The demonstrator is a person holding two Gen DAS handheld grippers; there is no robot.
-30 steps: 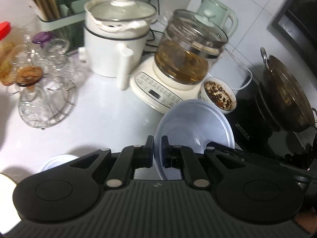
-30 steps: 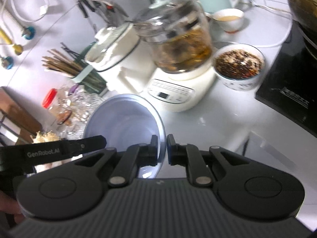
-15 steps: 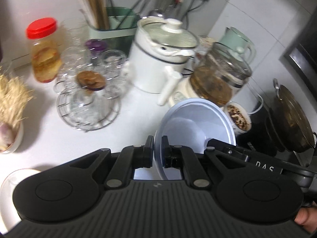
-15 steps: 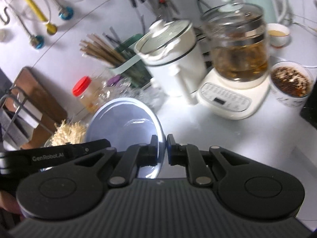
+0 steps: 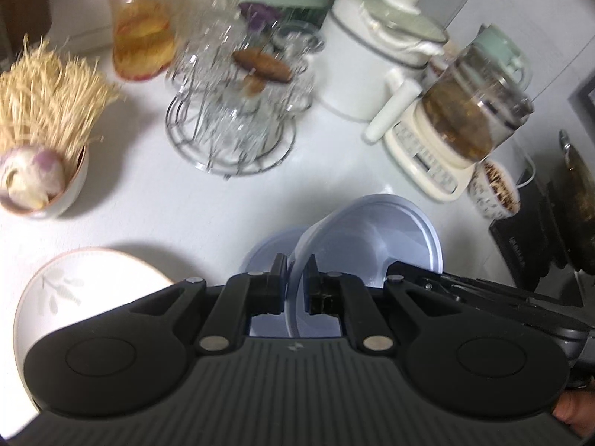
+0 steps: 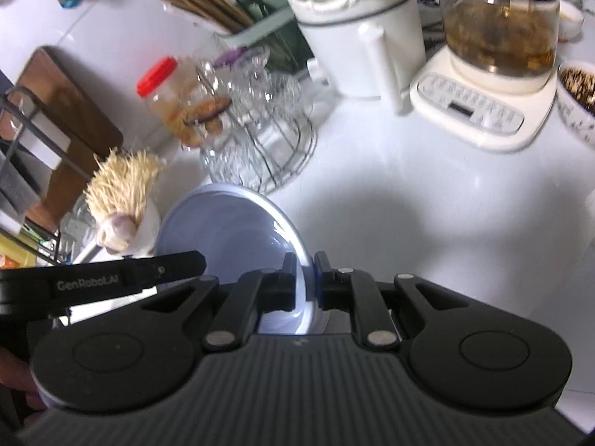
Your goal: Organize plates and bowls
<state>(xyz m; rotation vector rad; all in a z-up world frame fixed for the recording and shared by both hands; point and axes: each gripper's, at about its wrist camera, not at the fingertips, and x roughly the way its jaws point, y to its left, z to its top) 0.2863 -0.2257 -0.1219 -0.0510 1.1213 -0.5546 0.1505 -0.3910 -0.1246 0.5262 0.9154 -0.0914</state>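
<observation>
A pale blue bowl (image 5: 372,238) hangs tilted above the white counter, gripped at two opposite spots on its rim. My left gripper (image 5: 295,278) is shut on the rim nearest its camera. My right gripper (image 6: 305,278) is shut on the other side of the same bowl (image 6: 230,238). A second pale blue dish (image 5: 264,256) lies on the counter just under the held bowl. A white plate with a leaf pattern (image 5: 74,297) rests to the lower left of it. The left gripper's black body (image 6: 111,278) shows in the right wrist view.
A wire rack of glasses (image 5: 238,111), a red-lidded jar (image 5: 143,26) and a bowl of garlic with straw-like roots (image 5: 41,171) stand behind. To the right are a white pot (image 5: 372,63), a glass kettle (image 5: 472,119), a bowl of dark grains (image 5: 494,189) and a cooktop (image 5: 520,245).
Both grippers have carried the blue bowl to the left along the counter and a little lower, away from the kettle. The white plate and garlic bowl have come into view.
</observation>
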